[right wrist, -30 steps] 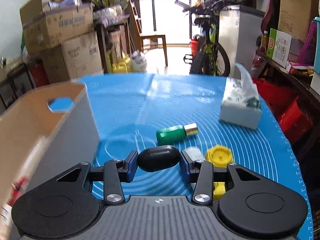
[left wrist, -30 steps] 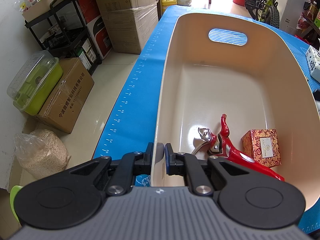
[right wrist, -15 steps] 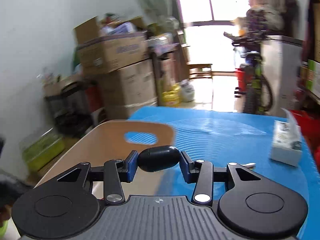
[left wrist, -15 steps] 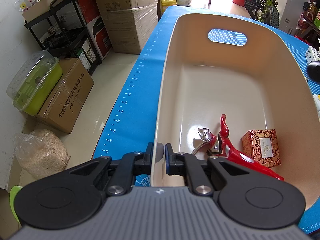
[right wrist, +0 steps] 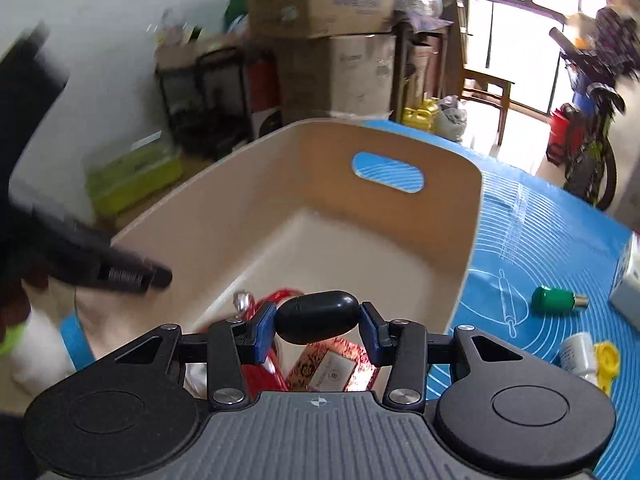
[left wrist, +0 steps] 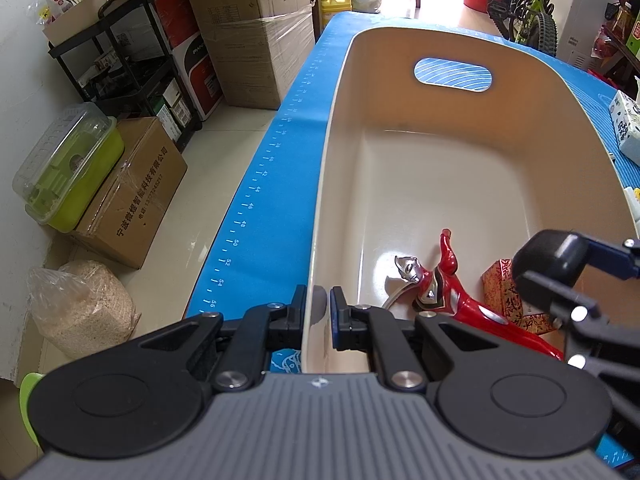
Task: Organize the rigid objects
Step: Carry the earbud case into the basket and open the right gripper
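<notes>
A beige bin point(left wrist: 460, 128) stands on the blue mat. My left gripper point(left wrist: 318, 314) is shut on the bin's near left rim. In the bin lie a red and silver hero figure point(left wrist: 440, 300) and a red patterned box point(left wrist: 500, 292). My right gripper point(right wrist: 318, 328) is shut on a black egg-shaped object point(right wrist: 316, 316) and holds it above the bin's near end, over the box point(right wrist: 332, 368). The black object also shows in the left wrist view point(left wrist: 548, 258). On the mat to the right lie a green bottle point(right wrist: 556, 300), a white cup point(right wrist: 578, 350) and a yellow part point(right wrist: 606, 364).
A white tissue pack point(left wrist: 626, 124) sits on the mat right of the bin. The table's left edge point(left wrist: 256, 184) drops to a floor with cardboard boxes point(left wrist: 132, 196), a green container point(left wrist: 68, 172) and a black shelf point(left wrist: 132, 68). A bicycle point(left wrist: 524, 4) stands at the back.
My right gripper has swung left with the black object, from over the mat to above the bin's near end. My left gripper has kept its hold on the rim.
</notes>
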Tool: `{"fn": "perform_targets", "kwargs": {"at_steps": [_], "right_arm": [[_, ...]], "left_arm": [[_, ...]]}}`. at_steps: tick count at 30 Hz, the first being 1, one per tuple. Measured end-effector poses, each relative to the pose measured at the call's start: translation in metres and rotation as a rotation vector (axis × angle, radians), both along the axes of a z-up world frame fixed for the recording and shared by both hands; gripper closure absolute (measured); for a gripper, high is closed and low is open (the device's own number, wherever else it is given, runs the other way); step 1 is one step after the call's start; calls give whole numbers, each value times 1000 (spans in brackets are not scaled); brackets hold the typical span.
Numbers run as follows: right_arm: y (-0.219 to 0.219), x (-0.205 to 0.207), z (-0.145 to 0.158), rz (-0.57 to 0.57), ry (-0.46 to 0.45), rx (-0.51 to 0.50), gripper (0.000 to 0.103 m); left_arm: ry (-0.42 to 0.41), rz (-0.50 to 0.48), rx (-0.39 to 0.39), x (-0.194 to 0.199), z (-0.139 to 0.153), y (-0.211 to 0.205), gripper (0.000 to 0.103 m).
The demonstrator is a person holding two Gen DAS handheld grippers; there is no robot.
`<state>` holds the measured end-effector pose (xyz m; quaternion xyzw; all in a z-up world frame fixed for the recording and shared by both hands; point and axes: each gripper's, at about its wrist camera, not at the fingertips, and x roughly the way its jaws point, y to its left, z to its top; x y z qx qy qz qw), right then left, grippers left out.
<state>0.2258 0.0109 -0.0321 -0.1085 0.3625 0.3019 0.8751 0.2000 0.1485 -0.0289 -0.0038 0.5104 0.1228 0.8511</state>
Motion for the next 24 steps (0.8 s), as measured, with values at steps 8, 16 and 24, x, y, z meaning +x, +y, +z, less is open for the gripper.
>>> {"fn": "perform_targets", "kwargs": {"at_steps": [8,16,24], "right_arm": [[-1,-3,2,29,14,4,51],[-43,13,27,-77,32,143,36],[-113,44,44,-284,-28,205,31]], "left_arm": [[2,0,6,1,0,0,90],[1,0,9,0,1,0,90],[2,1,9,0,0,1,90]]}}
